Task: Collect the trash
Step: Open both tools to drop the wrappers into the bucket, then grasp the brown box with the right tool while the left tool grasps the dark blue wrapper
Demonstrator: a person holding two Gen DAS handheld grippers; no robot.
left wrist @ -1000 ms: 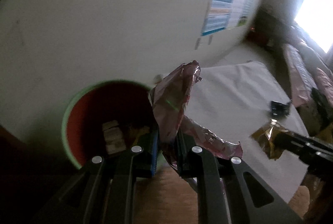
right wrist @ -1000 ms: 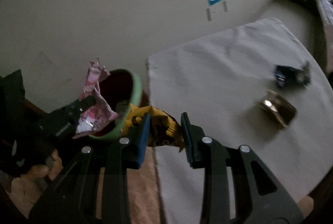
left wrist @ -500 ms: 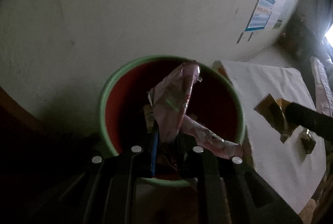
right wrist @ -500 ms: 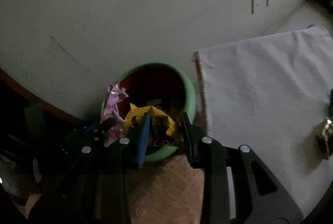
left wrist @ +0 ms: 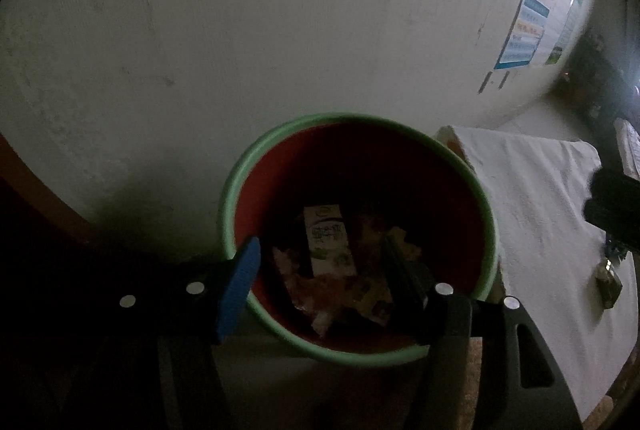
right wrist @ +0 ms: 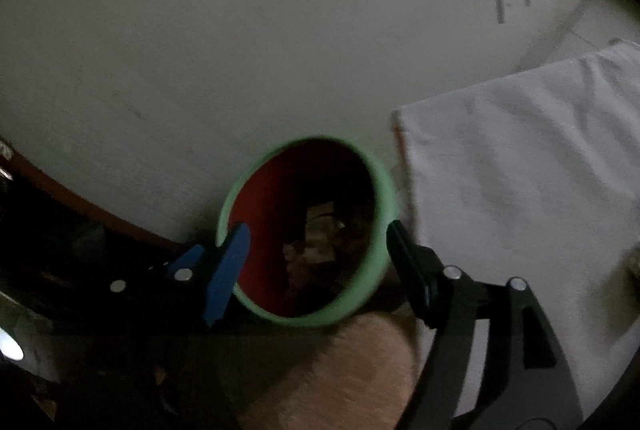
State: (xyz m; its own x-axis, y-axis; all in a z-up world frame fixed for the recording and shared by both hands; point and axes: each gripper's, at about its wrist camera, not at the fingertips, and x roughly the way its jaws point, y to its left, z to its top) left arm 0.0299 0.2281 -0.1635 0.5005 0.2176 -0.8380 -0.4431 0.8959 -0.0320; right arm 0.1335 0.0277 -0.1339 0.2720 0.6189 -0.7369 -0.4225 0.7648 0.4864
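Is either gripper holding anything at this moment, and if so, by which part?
Nothing is held. The left gripper and right gripper are both open and empty above the green-rimmed bin.

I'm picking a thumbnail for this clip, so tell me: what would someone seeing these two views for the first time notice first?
The eye goes to the bin, green-rimmed and red inside, standing against the pale wall in the middle of both views, with wrappers and a small carton lying at its bottom. Next come the left gripper and right gripper, both open and empty in front of its mouth. To the right lies a white cloth.
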